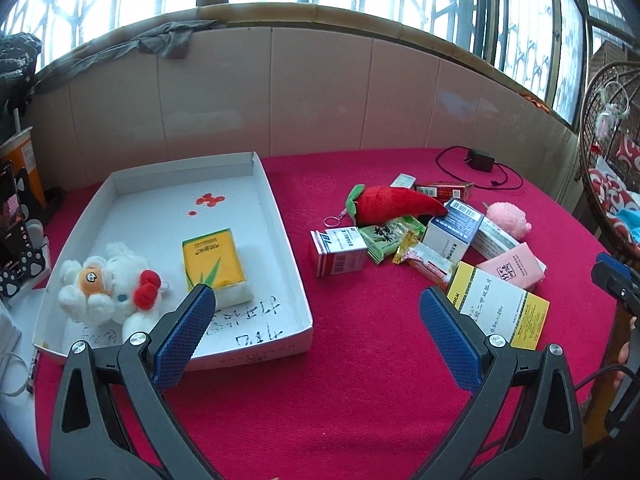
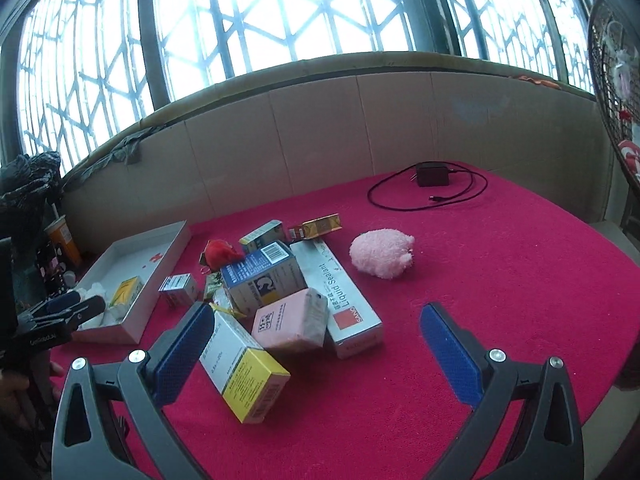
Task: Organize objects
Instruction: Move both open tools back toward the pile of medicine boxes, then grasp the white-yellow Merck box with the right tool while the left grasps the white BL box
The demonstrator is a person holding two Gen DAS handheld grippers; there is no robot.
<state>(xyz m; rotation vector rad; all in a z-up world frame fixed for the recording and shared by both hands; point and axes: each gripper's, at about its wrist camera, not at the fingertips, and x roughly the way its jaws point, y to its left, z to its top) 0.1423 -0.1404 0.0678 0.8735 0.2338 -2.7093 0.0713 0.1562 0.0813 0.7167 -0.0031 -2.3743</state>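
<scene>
A white cardboard tray (image 1: pixel 280 216) (image 2: pixel 176 248) lies at the left of the red table, holding a white plush toy (image 1: pixel 108 284) and a yellow tissue pack (image 1: pixel 212 262). To its right lies a pile: a red plush chili (image 1: pixel 396 202), a blue-and-white box (image 2: pixel 260 280), a pink tissue pack (image 2: pixel 290 326), a yellow-and-white box (image 2: pixel 244 368), a sealant box (image 2: pixel 340 300) and a pink plush pig (image 2: pixel 382 258). My left gripper (image 1: pixel 316 312) hangs open over the cloth between tray and pile. My right gripper (image 2: pixel 316 332) is open just before the pile, nothing between its fingers.
A black charger with its cable (image 2: pixel 430 176) lies at the table's far side. A tiled wall and barred windows stand behind. An orange cup (image 1: pixel 24 168) and a phone on a stand (image 1: pixel 12 220) sit left of the tray. A wicker chair (image 1: pixel 612 152) stands at the right.
</scene>
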